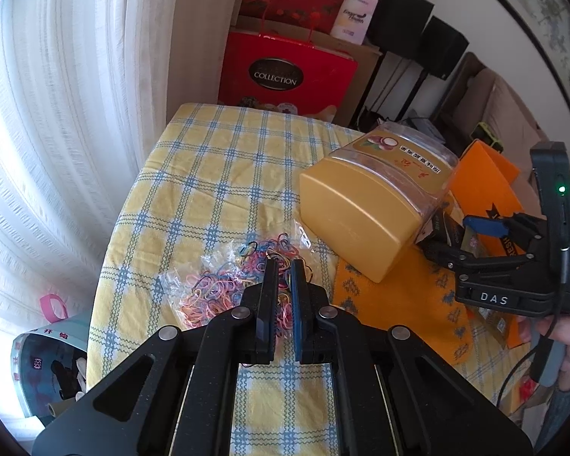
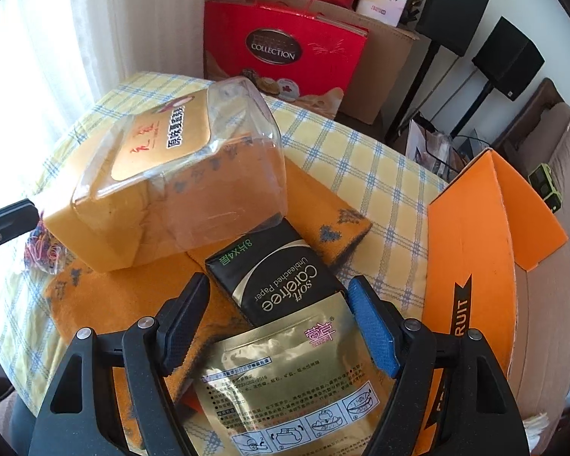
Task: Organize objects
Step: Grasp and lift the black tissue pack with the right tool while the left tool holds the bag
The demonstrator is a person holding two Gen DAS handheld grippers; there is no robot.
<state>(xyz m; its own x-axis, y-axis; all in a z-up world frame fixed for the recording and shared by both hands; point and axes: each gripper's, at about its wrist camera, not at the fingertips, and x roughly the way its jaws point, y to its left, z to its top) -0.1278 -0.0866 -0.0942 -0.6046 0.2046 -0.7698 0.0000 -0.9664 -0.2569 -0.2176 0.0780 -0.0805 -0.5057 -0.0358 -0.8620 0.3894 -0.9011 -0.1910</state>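
A clear bag of coloured rubber bands (image 1: 224, 285) lies on the checked tablecloth (image 1: 216, 174). My left gripper (image 1: 284, 266) is shut, its tips pinching the bag's plastic. A gold-lidded clear jar (image 1: 361, 209) (image 2: 171, 190) lies on its side on an orange cloth (image 2: 133, 304). My right gripper (image 2: 277, 280) (image 1: 450, 235) hangs open over a black-and-gold tissue pack (image 2: 285, 266), one finger on either side and neither touching it. A gold pouch (image 2: 285, 380) overlaps the pack's near end, below the gripper.
An orange cardboard box (image 2: 475, 247) (image 1: 486, 178) stands open at the table's right edge. Red gift bags (image 1: 285, 72) and a carton sit behind the table. A white curtain (image 1: 76, 114) hangs on the left, with a bag (image 1: 53, 364) on the floor.
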